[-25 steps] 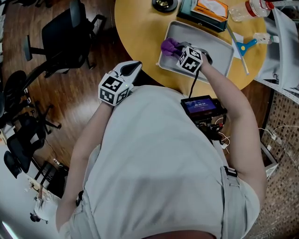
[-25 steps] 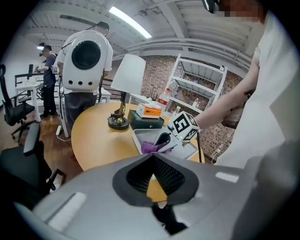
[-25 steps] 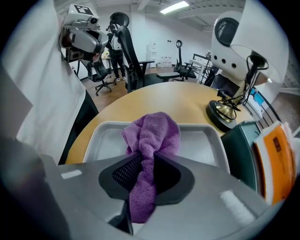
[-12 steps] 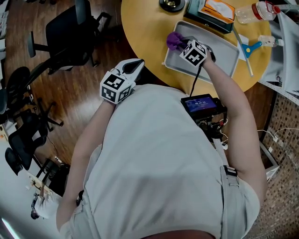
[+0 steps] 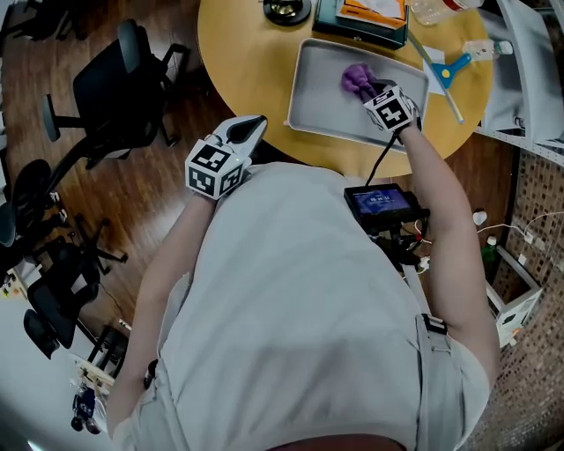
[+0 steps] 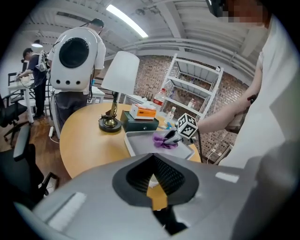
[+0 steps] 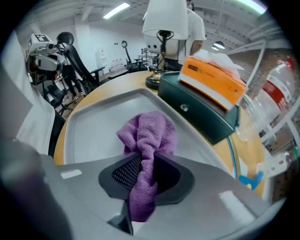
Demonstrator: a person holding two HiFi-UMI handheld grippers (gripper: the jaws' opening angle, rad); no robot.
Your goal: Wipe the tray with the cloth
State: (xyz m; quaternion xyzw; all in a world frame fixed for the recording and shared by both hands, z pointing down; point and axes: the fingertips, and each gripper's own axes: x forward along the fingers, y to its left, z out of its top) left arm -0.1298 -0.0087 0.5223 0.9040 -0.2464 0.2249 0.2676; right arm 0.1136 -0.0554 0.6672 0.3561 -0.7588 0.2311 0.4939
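Observation:
A grey tray [image 5: 304,88] lies on the round yellow table [image 5: 242,53]. My right gripper [image 5: 374,88] is over the tray's right half, its jaws closing on a purple cloth [image 5: 355,79] that bunches ahead of them onto the tray floor. In the right gripper view the cloth [image 7: 147,136] runs between the pads of that gripper [image 7: 143,159] and rests on the tray [image 7: 93,126]. My left gripper [image 5: 251,126] hangs off the table's near edge, shut and empty; its own view shows the tray [image 6: 140,140] and the cloth [image 6: 161,140] ahead of it.
Behind the tray stand a dark green box with an orange tissue box [image 7: 201,112] on it, a lamp base [image 5: 286,9] and a plastic bottle [image 7: 276,103]. A blue-handled scraper [image 5: 454,66] lies right of the tray. Office chairs [image 5: 115,88] stand on the floor to the left.
My right gripper has dragged the purple cloth from the tray's left end across to its right half. The left gripper has kept its place.

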